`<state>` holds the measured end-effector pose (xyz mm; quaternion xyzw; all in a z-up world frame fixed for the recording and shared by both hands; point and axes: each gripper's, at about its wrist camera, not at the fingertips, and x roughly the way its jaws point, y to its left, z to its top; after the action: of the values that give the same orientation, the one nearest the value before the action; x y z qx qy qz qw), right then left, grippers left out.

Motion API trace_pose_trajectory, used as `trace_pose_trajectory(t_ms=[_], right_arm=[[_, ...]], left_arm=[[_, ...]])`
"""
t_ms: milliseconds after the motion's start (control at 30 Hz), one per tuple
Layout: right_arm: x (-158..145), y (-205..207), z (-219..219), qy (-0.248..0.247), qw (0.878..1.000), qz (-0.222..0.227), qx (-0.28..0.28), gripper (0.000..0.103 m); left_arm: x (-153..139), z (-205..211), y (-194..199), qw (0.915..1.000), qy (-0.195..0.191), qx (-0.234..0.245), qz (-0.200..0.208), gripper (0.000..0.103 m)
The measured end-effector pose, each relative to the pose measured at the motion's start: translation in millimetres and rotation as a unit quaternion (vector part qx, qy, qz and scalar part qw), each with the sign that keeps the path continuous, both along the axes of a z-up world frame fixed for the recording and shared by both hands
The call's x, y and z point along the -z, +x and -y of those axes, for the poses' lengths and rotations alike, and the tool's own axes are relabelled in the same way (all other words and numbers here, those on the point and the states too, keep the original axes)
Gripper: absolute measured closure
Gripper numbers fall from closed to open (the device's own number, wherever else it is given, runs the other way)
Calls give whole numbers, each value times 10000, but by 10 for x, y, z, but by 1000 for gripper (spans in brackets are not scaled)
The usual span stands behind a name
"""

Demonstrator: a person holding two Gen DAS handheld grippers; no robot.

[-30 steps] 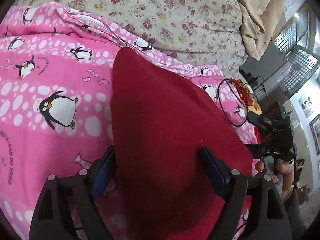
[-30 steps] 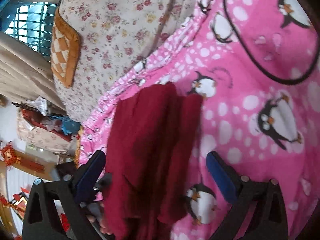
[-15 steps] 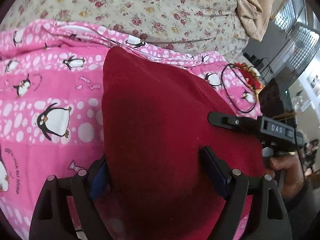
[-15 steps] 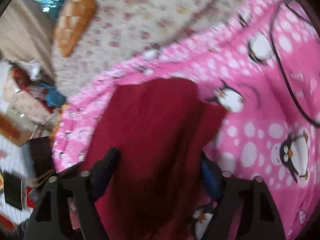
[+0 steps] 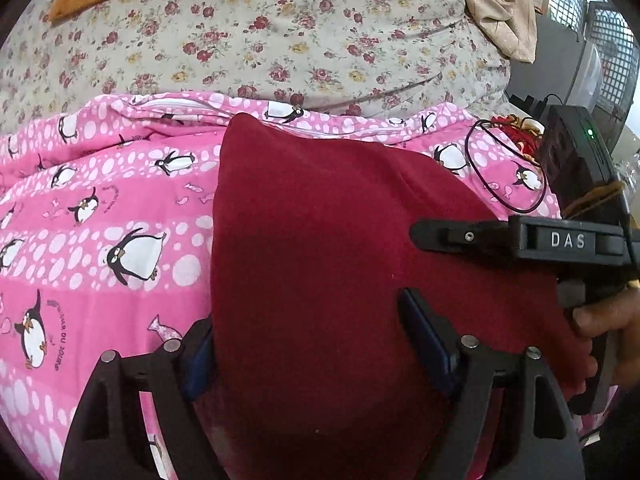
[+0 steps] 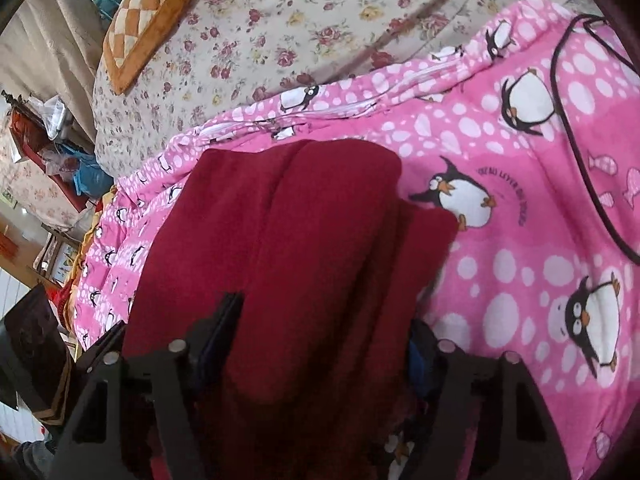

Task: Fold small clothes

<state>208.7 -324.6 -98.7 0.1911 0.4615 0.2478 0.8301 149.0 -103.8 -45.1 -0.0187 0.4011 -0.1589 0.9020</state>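
Left wrist view: red garment (image 5: 320,248) lies on the penguin blanket (image 5: 100,240); left gripper (image 5: 308,344) and right gripper (image 6: 320,336) jaws straddle its near edge, grip uncertain, probably for folding.

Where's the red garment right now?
The red garment lies on the pink penguin blanket, just short of the floral bedding. It runs between the fingers of the left gripper and right gripper, filling both views' centres.

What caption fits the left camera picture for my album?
Left gripper and right gripper spread a red cloth over the pink penguin blanket.
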Motion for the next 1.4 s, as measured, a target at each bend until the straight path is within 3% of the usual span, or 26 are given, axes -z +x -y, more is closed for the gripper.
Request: trace_pose_trajectory(t_ms=[400,467,533,633,700,833,1133,1400], right_arm=[[0,-26,-21,-136,9998,132,103,23],[-38,-12,-45,-174,9997,56,188,29],[-103,-5,-34,-28,9997,13,255,56],[-145,-36,27,270,9986,-45,442,63],[-125,-77,67,587,9967,-70,558,64],[-210,-41,-65,1033,9938,-57,397,65],[-406,216,-1215,1047,9929,195,-527,65],[-287,401,-1508,1000,9927,135,-659,65]], left_arm=[[-5,15,-24,10000,-24,-19,37,44],[-19,-4,-27,10000,-76,-18,41,51],[-70,-11,-47,9999,-65,-15,98,70],[-181,-7,-125,9994,45,9,353,84],[-272,-28,-163,9988,72,35,489,88],[-451,-318,-138,9986,51,-58,514,90],[-607,-1380,10,9980,124,-478,393,90],[-356,-1591,128,9984,8,-438,345,88]])
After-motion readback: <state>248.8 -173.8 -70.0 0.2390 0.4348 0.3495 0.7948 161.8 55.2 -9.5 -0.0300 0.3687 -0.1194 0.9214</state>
